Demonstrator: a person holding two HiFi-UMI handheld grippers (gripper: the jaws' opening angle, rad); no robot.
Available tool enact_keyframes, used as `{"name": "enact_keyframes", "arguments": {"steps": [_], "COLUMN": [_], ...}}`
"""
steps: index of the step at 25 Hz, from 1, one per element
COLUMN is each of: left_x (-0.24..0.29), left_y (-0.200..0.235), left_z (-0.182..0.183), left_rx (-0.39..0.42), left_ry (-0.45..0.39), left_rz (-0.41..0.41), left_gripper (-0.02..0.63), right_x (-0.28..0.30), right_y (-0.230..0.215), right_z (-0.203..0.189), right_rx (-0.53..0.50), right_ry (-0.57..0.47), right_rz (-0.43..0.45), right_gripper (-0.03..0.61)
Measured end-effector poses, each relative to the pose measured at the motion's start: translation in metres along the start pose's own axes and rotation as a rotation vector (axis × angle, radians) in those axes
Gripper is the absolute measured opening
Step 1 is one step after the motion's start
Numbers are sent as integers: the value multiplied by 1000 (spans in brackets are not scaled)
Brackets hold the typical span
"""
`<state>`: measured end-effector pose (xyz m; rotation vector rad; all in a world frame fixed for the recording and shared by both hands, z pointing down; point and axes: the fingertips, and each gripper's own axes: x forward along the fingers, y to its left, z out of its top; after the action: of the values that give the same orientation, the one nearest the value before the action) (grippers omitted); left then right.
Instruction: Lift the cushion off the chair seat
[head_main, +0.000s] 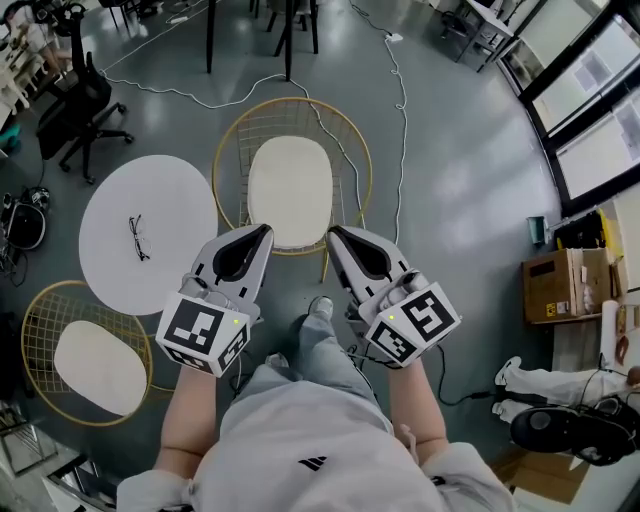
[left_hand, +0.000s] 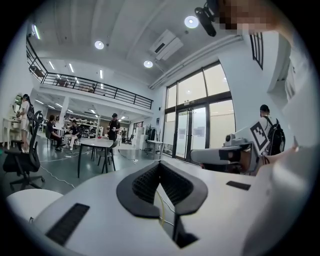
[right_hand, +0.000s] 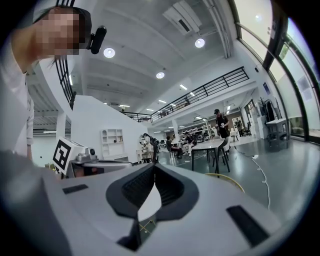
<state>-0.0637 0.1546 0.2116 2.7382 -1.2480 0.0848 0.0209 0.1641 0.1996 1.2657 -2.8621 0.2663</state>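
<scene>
A cream oval cushion (head_main: 290, 190) lies on the seat of a gold wire chair (head_main: 232, 140) in the head view. My left gripper (head_main: 266, 229) hovers over the cushion's near left edge, shut with nothing held. My right gripper (head_main: 333, 231) hovers over the near right edge, also shut and empty. In the left gripper view the left gripper (left_hand: 160, 164) shows its tips met. In the right gripper view the right gripper (right_hand: 153, 166) is closed too, with a sliver of the cushion (right_hand: 148, 205) and the chair rim (right_hand: 231, 181) below it.
A round white table (head_main: 150, 230) with a pair of glasses (head_main: 138, 238) stands left of the chair. A second wire chair with a cushion (head_main: 98, 366) sits at lower left. White cables (head_main: 400, 100) run over the grey floor, and a black office chair (head_main: 82, 110) stands at upper left.
</scene>
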Motion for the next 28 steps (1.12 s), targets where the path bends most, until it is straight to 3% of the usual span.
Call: {"name": "enact_keyframes", "arguments": {"steps": [17,28], "left_x": [98,135], "left_y": [33,42], "left_z": [24,28], "left_rx": [-50,-69], "left_ry": [-24,-23], "left_rz": [109,205], "left_gripper": [12,12], "right_x": [46,64], "right_y": [-101,-147], "right_z": [29,31], "right_rx": [-3,18], "right_ry": [17,31], "right_rz": [103,184], "right_gripper": [12,14]}}
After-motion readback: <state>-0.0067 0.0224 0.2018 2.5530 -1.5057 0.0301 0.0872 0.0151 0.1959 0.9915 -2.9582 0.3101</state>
